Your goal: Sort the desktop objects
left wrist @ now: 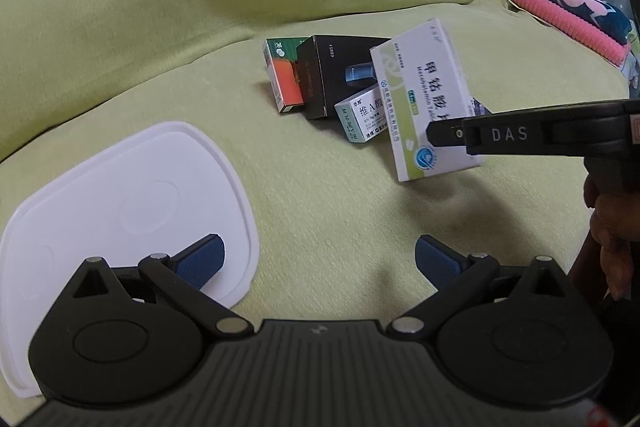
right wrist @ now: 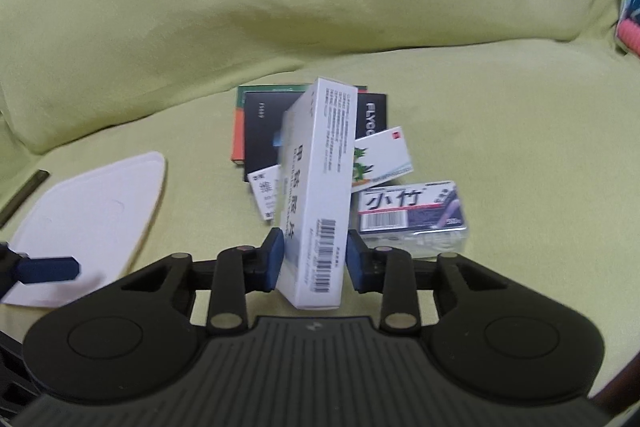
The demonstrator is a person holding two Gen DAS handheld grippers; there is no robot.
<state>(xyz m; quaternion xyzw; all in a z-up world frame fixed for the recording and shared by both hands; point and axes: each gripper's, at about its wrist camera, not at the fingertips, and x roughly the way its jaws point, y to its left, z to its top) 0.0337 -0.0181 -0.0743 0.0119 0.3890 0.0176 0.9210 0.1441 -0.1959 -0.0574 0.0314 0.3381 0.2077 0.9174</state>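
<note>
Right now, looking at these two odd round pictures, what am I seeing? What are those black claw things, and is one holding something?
No robot here: a person holds a two-finger gripper in each hand, and each carries a wide-angle camera looking along its fingers. One picture comes from the left gripper, whose blue-padded fingers stand wide apart and empty above a white plastic lid. The other comes from the right gripper, which clamps a white and green medicine box between its pads; the left view shows that same box raised off the cloth. Everything sits on a yellow-green sofa cover. Behind lies a small heap: a black box, an orange and green box, a small white box, and a clear toothpick case.
</note>
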